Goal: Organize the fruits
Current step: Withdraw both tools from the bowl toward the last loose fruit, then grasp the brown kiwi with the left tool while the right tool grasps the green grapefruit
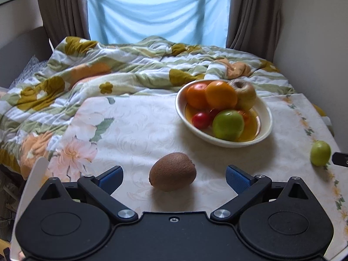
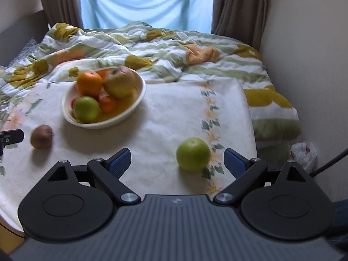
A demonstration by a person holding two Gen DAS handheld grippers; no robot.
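Only the right view shows a white plastic bag (image 2: 304, 153) on the floor; both wide-open, empty grippers, left gripper (image 1: 173, 177) and right gripper (image 2: 177, 162), flank a brown fuzzy kiwi (image 1: 172, 171) and a loose green apple (image 2: 193, 154), near a cream bowl (image 1: 266, 117) of oranges, apples and tomatoes.

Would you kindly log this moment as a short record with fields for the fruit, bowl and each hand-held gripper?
surface: flowered tablecloth
bowl: cream bowl holding oranges, apples and small red fruits
loose fruit: kiwi; green apple
left hand-held gripper: open, kiwi between its fingers, not gripped
right hand-held gripper: open, green apple between its fingers, nearer the right one, not gripped
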